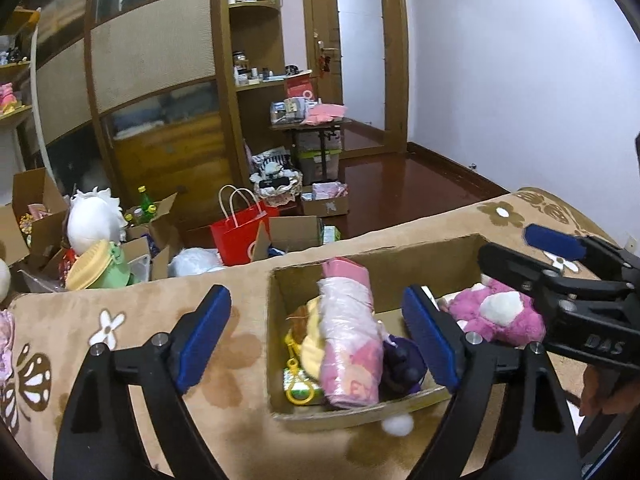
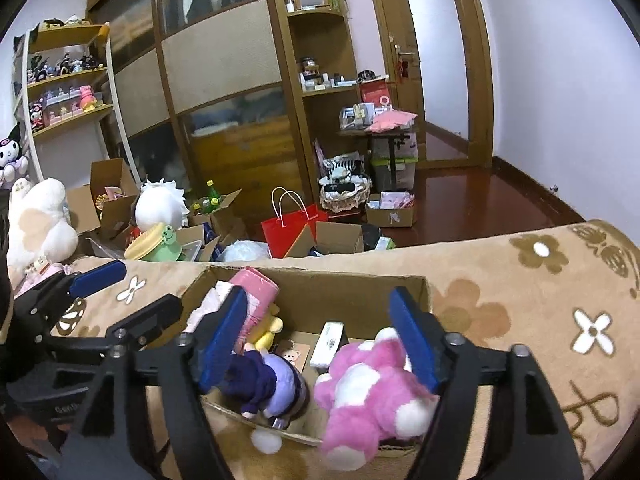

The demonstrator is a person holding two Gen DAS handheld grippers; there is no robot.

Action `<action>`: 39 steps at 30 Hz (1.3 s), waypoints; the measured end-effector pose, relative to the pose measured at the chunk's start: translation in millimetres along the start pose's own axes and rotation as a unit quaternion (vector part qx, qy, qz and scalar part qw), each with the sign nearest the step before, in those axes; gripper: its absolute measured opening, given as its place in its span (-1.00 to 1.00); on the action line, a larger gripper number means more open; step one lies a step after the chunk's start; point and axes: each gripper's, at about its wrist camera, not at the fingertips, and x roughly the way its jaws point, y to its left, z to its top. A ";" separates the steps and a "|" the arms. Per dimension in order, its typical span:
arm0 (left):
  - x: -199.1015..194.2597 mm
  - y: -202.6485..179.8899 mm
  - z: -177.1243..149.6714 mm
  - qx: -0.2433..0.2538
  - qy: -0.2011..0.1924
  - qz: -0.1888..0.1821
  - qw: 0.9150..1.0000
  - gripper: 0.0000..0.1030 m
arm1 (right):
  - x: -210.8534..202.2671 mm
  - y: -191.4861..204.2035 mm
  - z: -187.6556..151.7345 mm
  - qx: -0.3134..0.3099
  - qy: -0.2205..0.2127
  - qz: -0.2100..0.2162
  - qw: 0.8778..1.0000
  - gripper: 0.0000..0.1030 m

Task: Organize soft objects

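A: Here, the cardboard box [image 2: 320,280] sits on a tan flower-patterned blanket [image 2: 520,292]. What fills it?

B: In the right wrist view, a pink-and-white plush toy [image 2: 368,396] lies at the box's 5 o'clock corner, partly over the near rim. A purple doll [image 2: 272,380] lies just beside it at 9 o'clock. A pink wrapped bundle [image 2: 256,292] lies toward 11 o'clock, and a white pompom [image 2: 266,441] rests on the blanket by the near rim.

A: And the tools?

B: The right gripper [image 2: 320,340] has its jaws spread wide above the plush and the doll; its blue pads touch neither. The left gripper [image 1: 316,340] is likewise spread, nothing pressed between its pads; in the left wrist view the bundle [image 1: 348,344] shows between its fingers, lying in the box [image 1: 280,288].

A: Background?

B: A red paper bag [image 2: 288,232] stands on the floor at 12 o'clock beyond the blanket.
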 end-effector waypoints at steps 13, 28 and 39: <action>-69.7 9.0 7.0 -0.011 -0.032 0.024 0.999 0.99 | -65.3 12.3 14.4 -0.011 -0.024 -0.026 0.999 1.00; -145.0 6.9 -4.2 -0.015 -0.057 0.036 0.998 0.99 | -146.7 6.1 5.0 0.025 -0.061 -0.043 0.997 1.00; -160.4 14.6 -43.0 -0.021 -0.073 0.044 0.996 0.99 | -168.2 3.0 -21.4 0.020 -0.076 -0.051 0.996 1.00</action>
